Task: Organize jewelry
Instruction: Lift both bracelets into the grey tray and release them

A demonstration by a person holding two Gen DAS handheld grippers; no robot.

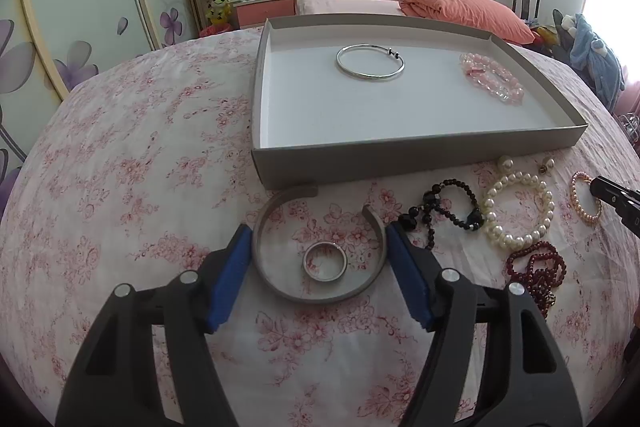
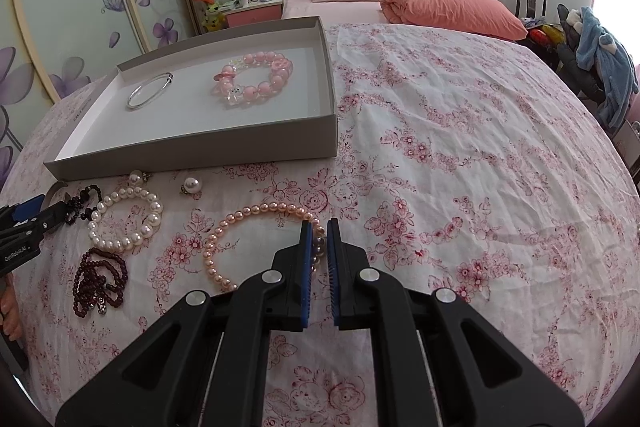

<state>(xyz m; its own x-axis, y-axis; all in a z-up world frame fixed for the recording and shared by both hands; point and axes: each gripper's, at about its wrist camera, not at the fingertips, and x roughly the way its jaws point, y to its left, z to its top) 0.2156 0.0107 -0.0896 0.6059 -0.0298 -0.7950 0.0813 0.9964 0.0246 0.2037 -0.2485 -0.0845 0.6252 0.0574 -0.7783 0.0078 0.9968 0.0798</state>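
A grey tray (image 1: pixel 416 149) (image 2: pixel 192 153) on the floral cloth holds a silver bangle (image 1: pixel 370 63) (image 2: pixel 149 89) and a pink bead bracelet (image 1: pixel 492 78) (image 2: pixel 256 77). My left gripper (image 1: pixel 318 239) is open, its blue pads on either side of a grey open cuff (image 1: pixel 280 283), with a silver ring (image 1: pixel 324 261) lying inside the cuff. My right gripper (image 2: pixel 319 229) is shut on the pink pearl bracelet (image 2: pixel 224 231) (image 1: pixel 585 197), which lies on the cloth.
In front of the tray lie a black bead bracelet (image 1: pixel 448 207) (image 2: pixel 82 201), a white pearl bracelet (image 1: pixel 518 211) (image 2: pixel 126 219), dark red beads (image 1: pixel 538 271) (image 2: pixel 98 277) and two pearl earrings (image 2: pixel 191 185). A bed stands behind the table.
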